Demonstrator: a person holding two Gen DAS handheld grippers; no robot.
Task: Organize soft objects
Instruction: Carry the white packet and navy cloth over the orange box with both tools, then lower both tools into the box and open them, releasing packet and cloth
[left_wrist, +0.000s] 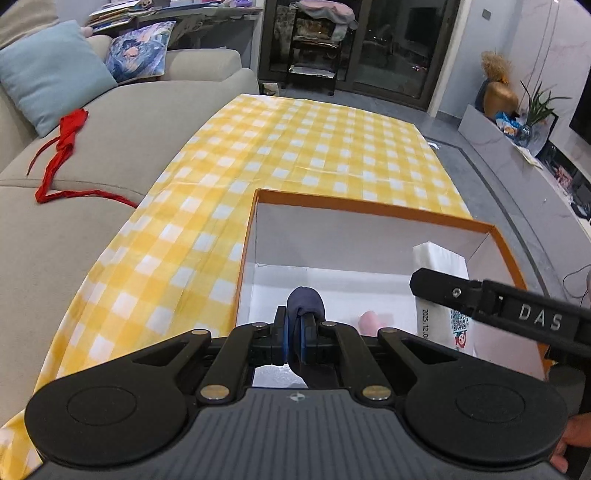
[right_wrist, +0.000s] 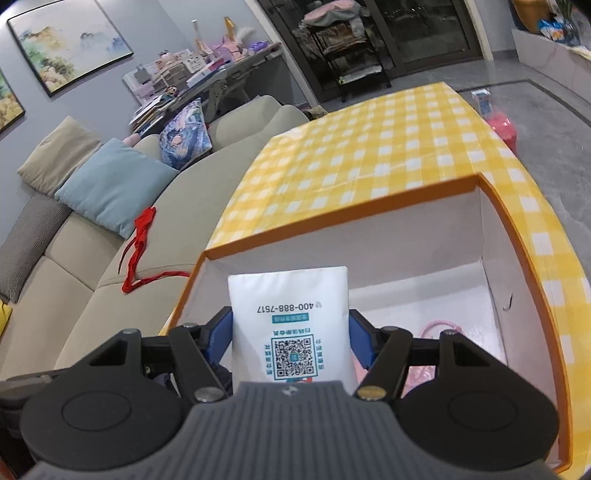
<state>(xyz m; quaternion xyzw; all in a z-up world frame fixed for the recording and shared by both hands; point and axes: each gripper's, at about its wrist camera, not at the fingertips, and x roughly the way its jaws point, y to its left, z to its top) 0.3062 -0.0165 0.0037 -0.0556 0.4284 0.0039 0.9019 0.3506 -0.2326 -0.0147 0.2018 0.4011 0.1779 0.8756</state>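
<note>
An orange box (left_wrist: 369, 208) with a white inside sits on the yellow checked tablecloth (left_wrist: 295, 147). My left gripper (left_wrist: 295, 325) is shut on a dark navy soft roll (left_wrist: 304, 301) held over the box's near left part. My right gripper (right_wrist: 291, 332) is closed on a white tissue pack (right_wrist: 290, 306) printed with a QR code, held inside the box (right_wrist: 332, 229). In the left wrist view that pack (left_wrist: 439, 258) and a right finger (left_wrist: 480, 295) come in from the right. Something pink (left_wrist: 371, 321) lies on the box floor, seen also as a pink item (right_wrist: 439, 328) in the right wrist view.
A beige sofa (left_wrist: 92, 184) runs along the table's left side, with a red ribbon (left_wrist: 62, 147) and cushions (left_wrist: 55, 74) on it. A black shelf rack (left_wrist: 317, 48) stands at the far end. A pink item (right_wrist: 500, 129) sits on the floor past the table.
</note>
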